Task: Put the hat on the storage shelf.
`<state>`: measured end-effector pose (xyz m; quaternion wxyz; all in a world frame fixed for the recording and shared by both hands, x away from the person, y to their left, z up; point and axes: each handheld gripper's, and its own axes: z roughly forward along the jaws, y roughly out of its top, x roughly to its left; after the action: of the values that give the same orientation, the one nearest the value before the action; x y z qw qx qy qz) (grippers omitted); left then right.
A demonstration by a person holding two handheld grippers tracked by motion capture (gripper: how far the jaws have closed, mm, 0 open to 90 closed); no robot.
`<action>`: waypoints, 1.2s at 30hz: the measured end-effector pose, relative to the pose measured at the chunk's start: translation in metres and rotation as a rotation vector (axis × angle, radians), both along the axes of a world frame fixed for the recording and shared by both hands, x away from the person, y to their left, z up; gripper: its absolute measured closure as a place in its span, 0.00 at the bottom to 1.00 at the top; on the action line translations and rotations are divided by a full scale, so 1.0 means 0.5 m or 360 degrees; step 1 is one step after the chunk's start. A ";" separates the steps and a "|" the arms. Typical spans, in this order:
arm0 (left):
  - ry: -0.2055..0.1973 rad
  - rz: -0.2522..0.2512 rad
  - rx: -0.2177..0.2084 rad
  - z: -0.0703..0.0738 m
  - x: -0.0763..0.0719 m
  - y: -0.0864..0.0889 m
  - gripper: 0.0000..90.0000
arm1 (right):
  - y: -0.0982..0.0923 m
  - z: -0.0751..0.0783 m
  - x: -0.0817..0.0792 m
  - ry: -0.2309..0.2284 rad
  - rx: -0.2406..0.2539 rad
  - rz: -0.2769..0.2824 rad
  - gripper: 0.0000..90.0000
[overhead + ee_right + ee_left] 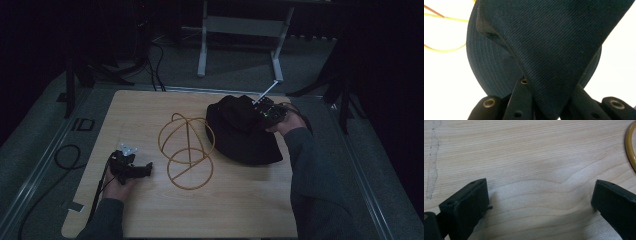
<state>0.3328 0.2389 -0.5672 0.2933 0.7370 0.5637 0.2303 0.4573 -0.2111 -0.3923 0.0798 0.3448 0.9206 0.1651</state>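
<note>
A black bucket hat (245, 135) lies on the right half of the wooden table (150, 215). My right gripper (261, 113) is at its far right side, shut on a fold of the crown. In the right gripper view the dark hat (549, 45) fabric is pinched between the jaws of the right gripper (549, 100) and drapes upward over the brim. A gold wire hat stand (187, 150) sits mid-table, left of the hat. My left gripper (145, 169) rests on the table near the front left, open; nothing but bare wood lies between the jaws of the left gripper (540, 202).
A curve of the gold wire (630, 147) shows at the right edge of the left gripper view. A strip of tape residue (431, 170) marks the wood. Behind the table stand a grey metal frame (240, 30) and dark stand legs. Cables (65, 155) lie at the left.
</note>
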 end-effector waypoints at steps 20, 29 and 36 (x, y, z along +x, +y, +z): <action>0.0000 -0.0002 0.0002 0.000 0.000 0.000 0.02 | -0.017 0.047 -0.030 -0.0068 0.0015 0.0062 0.97; 0.0000 -0.0002 0.0002 0.000 0.000 0.000 0.02 | -0.018 0.070 -0.042 -0.0096 0.0013 0.0103 0.97; 0.0003 -0.0002 0.0003 0.000 0.000 0.000 0.02 | -0.017 0.088 -0.049 -0.0115 0.0017 0.0129 0.96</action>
<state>0.3328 0.2390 -0.5671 0.2924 0.7377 0.5634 0.2300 0.4329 -0.2197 -0.3485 0.1045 0.3015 0.9294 0.1855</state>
